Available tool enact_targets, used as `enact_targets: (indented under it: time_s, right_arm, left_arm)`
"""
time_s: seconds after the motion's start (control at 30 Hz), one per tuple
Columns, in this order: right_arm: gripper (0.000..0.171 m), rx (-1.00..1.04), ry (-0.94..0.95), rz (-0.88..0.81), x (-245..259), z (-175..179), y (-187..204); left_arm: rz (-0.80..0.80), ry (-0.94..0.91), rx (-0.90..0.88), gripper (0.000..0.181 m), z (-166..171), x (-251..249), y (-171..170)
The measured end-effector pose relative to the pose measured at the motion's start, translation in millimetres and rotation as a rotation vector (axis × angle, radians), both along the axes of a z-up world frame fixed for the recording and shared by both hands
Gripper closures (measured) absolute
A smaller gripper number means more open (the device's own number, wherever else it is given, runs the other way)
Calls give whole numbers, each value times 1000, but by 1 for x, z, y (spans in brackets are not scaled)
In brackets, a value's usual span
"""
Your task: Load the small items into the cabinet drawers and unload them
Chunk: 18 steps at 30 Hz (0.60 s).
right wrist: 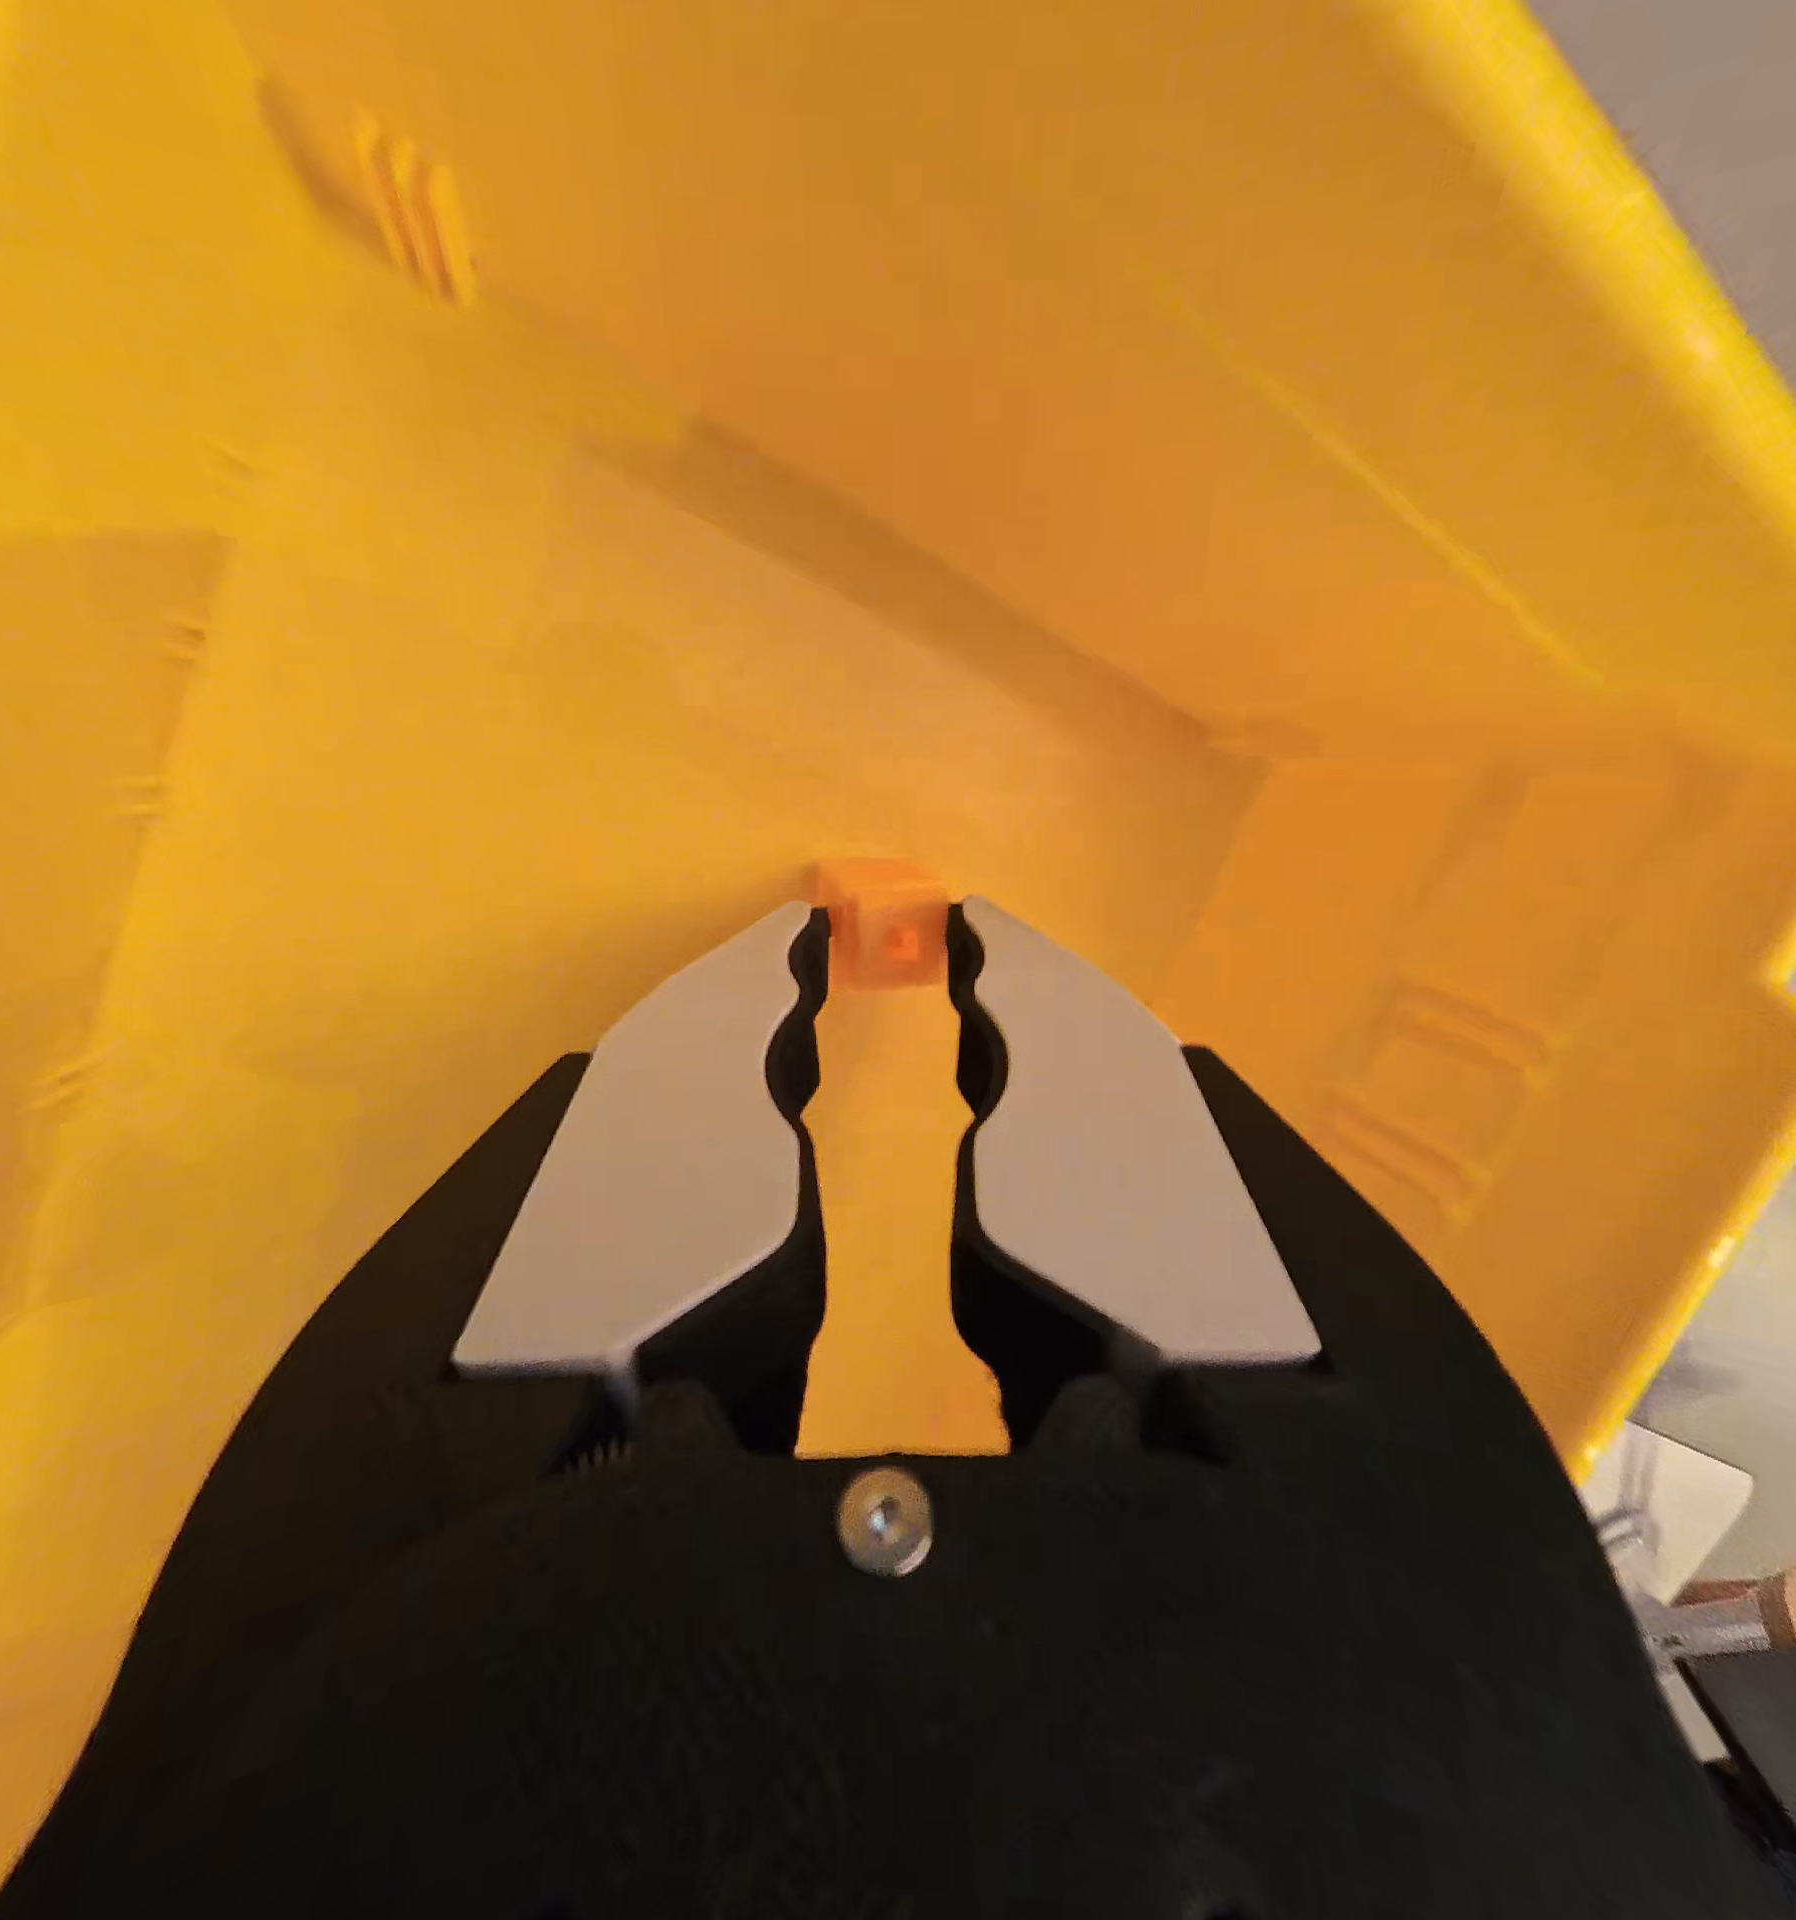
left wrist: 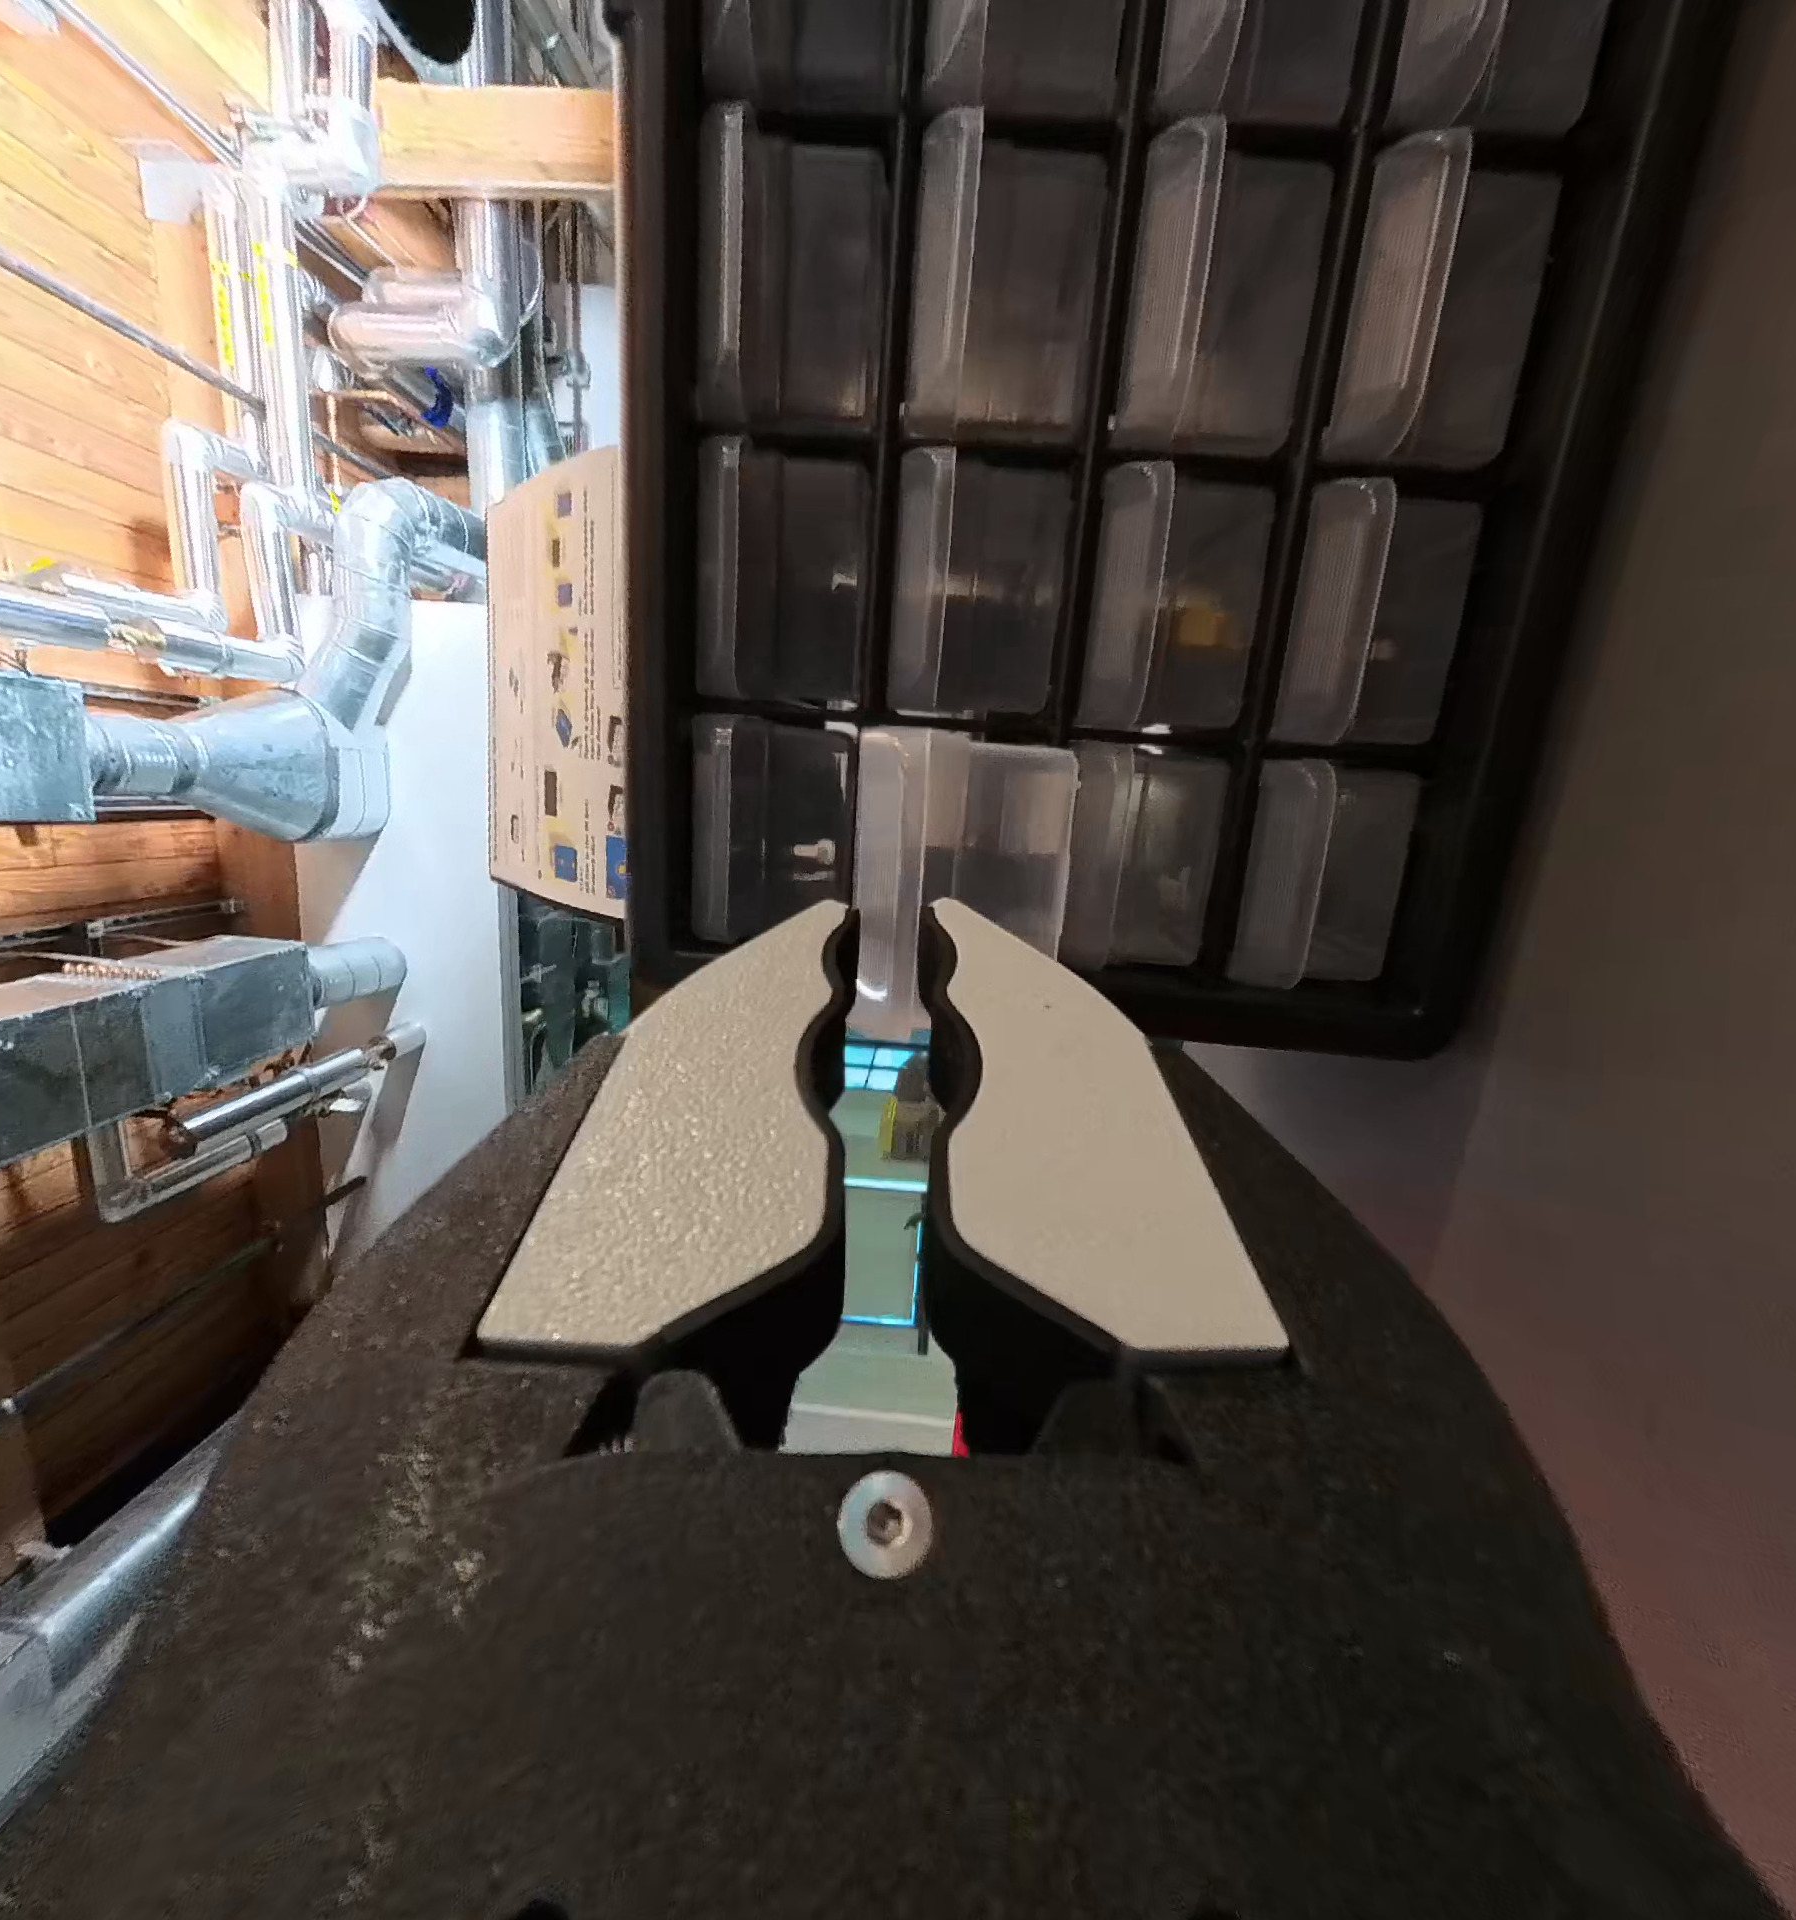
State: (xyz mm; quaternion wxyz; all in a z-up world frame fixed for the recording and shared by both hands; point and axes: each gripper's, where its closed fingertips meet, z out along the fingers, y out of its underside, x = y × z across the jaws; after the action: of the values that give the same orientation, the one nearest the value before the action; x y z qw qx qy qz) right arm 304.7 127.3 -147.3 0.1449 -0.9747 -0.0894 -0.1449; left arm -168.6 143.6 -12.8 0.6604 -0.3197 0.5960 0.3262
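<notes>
Right gripper [right wrist: 886, 914] fingertips pinching small orange block [right wrist: 886, 940] inside yellow bin [right wrist: 1081, 416]; left gripper [left wrist: 892, 914] fingertips closed on clear drawer [left wrist: 961, 831] handle, drawer partly out of cabinet [left wrist: 1559, 520], dead ahead

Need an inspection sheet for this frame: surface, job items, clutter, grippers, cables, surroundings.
Surface: nothing seen.
Job items: black drawer cabinet, clear drawers; one drawer pulled partly out. Small orange block inside yellow bin.
Clutter: printed cardboard box beside the cabinet.
Grippers: left gripper jaws closed on the drawer's handle tab; right gripper jaws closed on the orange block.
Cables: nothing seen.
Surroundings: wooden wall, silver pipes and ducts.
</notes>
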Motion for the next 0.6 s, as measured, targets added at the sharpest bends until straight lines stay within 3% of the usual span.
enact_targets:
  time_s: [0.2,0.4,0.6]
  right_arm:
    - [137,42,4,6,4,2,2]
    - [132,229,65,23,-6,45,4]
    - [132,300,4,103,-25,80,9]
  left_arm:
    - [53,-1,12,171,0,7,11]
    - [109,-30,4,172,2,12,34]
    - [165,-33,14,172,2,15,49]
